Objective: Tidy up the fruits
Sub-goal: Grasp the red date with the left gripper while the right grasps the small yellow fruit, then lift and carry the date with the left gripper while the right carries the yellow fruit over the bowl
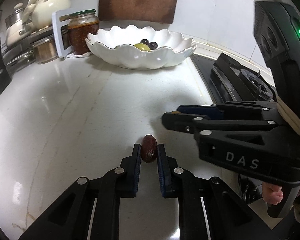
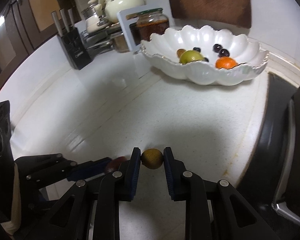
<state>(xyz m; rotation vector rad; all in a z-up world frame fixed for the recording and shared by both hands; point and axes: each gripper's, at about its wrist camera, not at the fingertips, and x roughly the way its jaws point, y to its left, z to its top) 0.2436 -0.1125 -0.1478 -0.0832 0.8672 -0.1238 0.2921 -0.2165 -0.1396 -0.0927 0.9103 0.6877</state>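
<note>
My left gripper [image 1: 149, 150] is shut on a dark red date [image 1: 148, 149] that rests low over the white counter. My right gripper [image 2: 152, 158] is shut on a small round brownish-yellow fruit [image 2: 152, 158]. Each gripper shows in the other's view: the right gripper [image 1: 170, 118] lies just right of the left one, and the left gripper [image 2: 114, 165] pokes in from the lower left with the date [image 2: 116, 163] at its tip. Further back stands a white scalloped bowl [image 2: 200, 74] with a green fruit [image 2: 190, 57], an orange [image 2: 225, 63] and several dark grapes [image 2: 222, 51].
A black gas hob [image 1: 240, 80] borders the counter on the right. At the back left stand a jar of red preserve [image 1: 83, 31], a knife block [image 2: 75, 46], stacked pots with a cream teapot [image 2: 123, 5]. A wooden board [image 1: 139, 0] leans on the wall behind the bowl.
</note>
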